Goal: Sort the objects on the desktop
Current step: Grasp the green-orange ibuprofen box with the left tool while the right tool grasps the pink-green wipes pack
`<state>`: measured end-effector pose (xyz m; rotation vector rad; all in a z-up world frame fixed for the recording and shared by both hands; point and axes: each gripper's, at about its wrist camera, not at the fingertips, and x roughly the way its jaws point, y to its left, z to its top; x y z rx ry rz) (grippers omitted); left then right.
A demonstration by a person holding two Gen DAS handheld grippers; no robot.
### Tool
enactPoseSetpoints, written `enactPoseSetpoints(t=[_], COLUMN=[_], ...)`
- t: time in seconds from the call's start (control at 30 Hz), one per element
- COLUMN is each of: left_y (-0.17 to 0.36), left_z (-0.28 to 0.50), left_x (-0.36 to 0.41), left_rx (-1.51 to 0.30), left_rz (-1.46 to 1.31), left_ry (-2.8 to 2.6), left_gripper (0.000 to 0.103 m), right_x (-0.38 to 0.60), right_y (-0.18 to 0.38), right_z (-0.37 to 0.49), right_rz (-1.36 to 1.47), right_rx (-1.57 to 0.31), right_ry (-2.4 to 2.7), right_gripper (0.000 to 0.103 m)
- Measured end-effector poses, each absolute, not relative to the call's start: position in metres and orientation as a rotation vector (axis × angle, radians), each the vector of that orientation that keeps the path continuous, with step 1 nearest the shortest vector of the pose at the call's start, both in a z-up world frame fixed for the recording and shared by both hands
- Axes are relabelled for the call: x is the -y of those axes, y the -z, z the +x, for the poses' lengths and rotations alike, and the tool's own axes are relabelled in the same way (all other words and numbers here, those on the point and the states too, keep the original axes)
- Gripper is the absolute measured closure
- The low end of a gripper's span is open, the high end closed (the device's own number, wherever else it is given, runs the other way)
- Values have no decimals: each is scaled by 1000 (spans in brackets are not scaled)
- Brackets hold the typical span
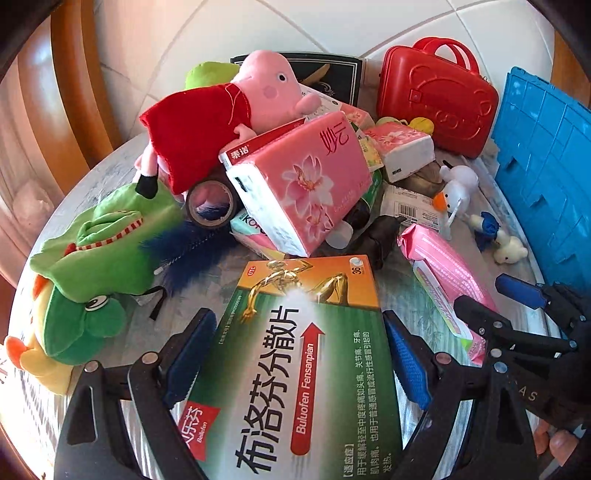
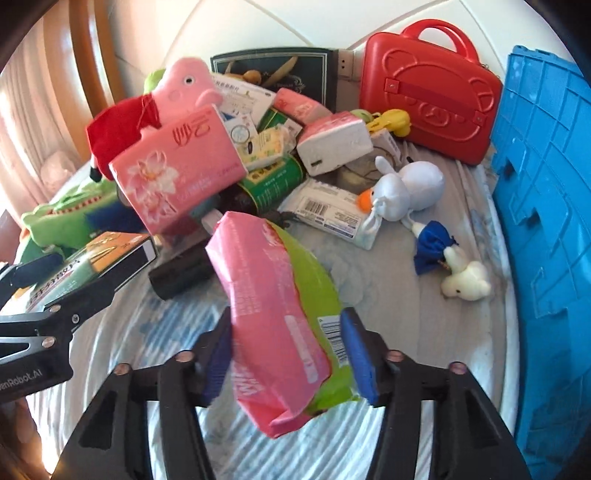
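A home — white-tiled floor (image 1: 332, 22), curved wooden chair back (image 1: 70, 74), a cloth-covered round surface (image 2: 388, 266) heaped with household clutter — plush pig (image 1: 236, 107), tissue packs (image 1: 306, 177), medicine box (image 1: 295, 369), red toy case (image 2: 428, 107).

The medicine box (image 1: 306, 369) is green with an orange top band, a golden figure and a red arrow. The soft pack (image 2: 280, 328) is pink with a lime-green side. The tissue pack (image 1: 303, 184) is pink and white with a lotus flower print. The plush pig (image 1: 229, 110) is pink in a red dress. The small case (image 2: 428, 107) is red, the crate (image 2: 546, 229) is blue. The gripper pads (image 1: 410, 365) are blue.
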<state>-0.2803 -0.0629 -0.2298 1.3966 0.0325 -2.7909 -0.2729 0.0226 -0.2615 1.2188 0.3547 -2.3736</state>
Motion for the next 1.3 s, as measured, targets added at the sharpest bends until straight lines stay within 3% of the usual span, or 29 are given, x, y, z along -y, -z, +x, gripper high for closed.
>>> enactPoseSetpoints(t=[0.2, 0.27, 0.4, 0.57, 0.83, 0.9, 0.93, 1.03, 1.3], left_y=[245, 250, 261, 277, 282, 279, 278, 273, 241], left_z=[-302, -308, -321, -338, -344, -340, -339, -336, -318], left_x=[59, 54, 45, 39, 35, 35, 34, 33, 35], left_rx=[-21, 5, 43, 60, 88, 98, 104, 110, 100], left_rz=[1417, 1433, 1471, 1501, 1509, 1496, 1490, 1476, 1381], left_ry=[2808, 2805, 2803, 2774, 2758, 2759, 2763, 2769, 2809], left_gripper=[14, 14, 15, 15, 16, 16, 16, 16, 16], right_x=[-9, -7, -7, -13, -6, -15, -20, -22, -36], right_y=[280, 288, 305, 317, 336, 340, 339, 330, 296], right_z=[-287, -298, -315, -327, -345, -357, -360, -352, -319], right_rz=[1230, 1264, 1323, 1360, 1344, 1415, 1434, 1414, 1299], right_rx=[-481, -506, -533, -540, -637, -457, -417, -417, -333], right_ry=[2432, 2439, 2425, 2417, 2303, 2279, 2294, 2321, 2372], right_gripper=[35, 22, 20, 1, 0, 5, 16, 26, 30])
